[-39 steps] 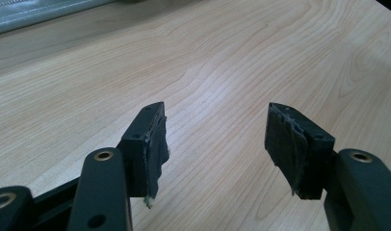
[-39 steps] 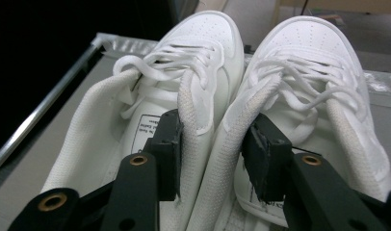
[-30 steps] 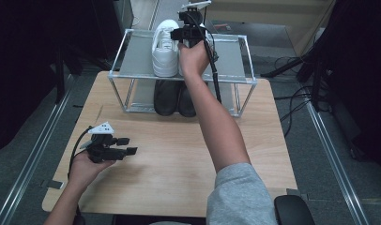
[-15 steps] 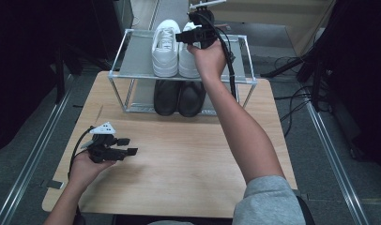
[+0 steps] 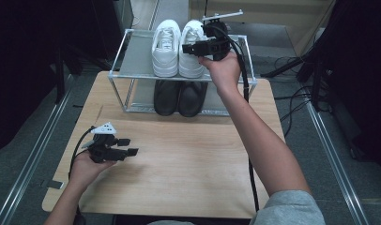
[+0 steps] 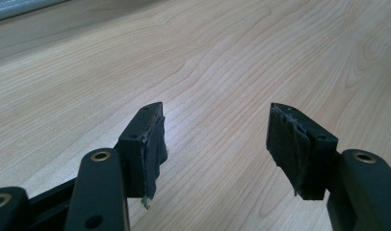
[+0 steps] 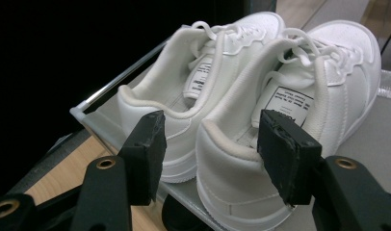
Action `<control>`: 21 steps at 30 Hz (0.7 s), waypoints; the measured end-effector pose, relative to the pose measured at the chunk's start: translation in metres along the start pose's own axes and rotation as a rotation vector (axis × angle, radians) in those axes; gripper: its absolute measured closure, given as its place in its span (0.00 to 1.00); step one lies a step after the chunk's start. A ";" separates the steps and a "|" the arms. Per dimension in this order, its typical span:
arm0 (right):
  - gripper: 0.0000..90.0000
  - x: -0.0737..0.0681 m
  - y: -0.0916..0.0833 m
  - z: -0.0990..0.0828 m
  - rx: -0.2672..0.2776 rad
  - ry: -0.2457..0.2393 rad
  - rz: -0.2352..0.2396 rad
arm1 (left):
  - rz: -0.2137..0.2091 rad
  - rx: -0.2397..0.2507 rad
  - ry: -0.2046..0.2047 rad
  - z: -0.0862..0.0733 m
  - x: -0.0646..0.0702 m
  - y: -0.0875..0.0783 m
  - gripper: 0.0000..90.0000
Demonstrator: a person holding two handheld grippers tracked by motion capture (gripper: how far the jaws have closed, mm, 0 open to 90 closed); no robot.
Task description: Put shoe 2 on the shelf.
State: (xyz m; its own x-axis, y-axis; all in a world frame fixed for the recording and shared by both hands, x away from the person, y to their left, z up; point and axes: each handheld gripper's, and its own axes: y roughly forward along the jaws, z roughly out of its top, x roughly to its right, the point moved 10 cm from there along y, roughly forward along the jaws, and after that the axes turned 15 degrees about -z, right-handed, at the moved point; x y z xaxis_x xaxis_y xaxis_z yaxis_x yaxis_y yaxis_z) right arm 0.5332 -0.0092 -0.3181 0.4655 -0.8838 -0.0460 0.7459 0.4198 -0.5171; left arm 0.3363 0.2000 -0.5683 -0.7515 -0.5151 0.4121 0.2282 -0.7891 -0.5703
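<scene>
My right gripper (image 5: 186,48) hovers at the heel of the right white shoe (image 5: 192,47) on the rack's (image 5: 132,65) top shelf, jaws just opened wider, gripping nothing. My left gripper (image 5: 127,146) rests wide and empty over the table (image 5: 188,159).

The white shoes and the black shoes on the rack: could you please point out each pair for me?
white shoes (image 5: 166,47), high view, on the left shoe's laces, top shelf.
black shoes (image 5: 166,97), high view, on the left shoe's upper, lower shelf.
</scene>
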 end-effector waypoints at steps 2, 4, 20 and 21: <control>0.52 -0.003 -0.005 -0.003 0.004 -0.008 0.022 | 0.000 -0.001 0.000 0.000 0.000 0.000 0.43; 0.52 -0.008 -0.012 -0.008 0.007 -0.027 0.039 | -0.002 -0.008 0.007 -0.001 0.000 0.000 0.43; 0.48 -0.024 -0.041 -0.070 0.036 -0.152 0.136 | -0.002 -0.010 0.005 0.000 0.002 0.004 0.43; 0.47 -0.024 -0.041 -0.075 0.030 -0.147 0.142 | -0.003 -0.011 0.006 0.000 0.002 0.004 0.43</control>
State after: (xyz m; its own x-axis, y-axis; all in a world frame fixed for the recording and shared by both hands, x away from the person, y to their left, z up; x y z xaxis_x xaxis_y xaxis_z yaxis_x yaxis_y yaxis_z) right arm 0.4559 -0.0207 -0.3600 0.6301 -0.7765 0.0096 0.6805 0.5461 -0.4885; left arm 0.3358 0.1959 -0.5701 -0.7556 -0.5110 0.4098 0.2195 -0.7870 -0.5766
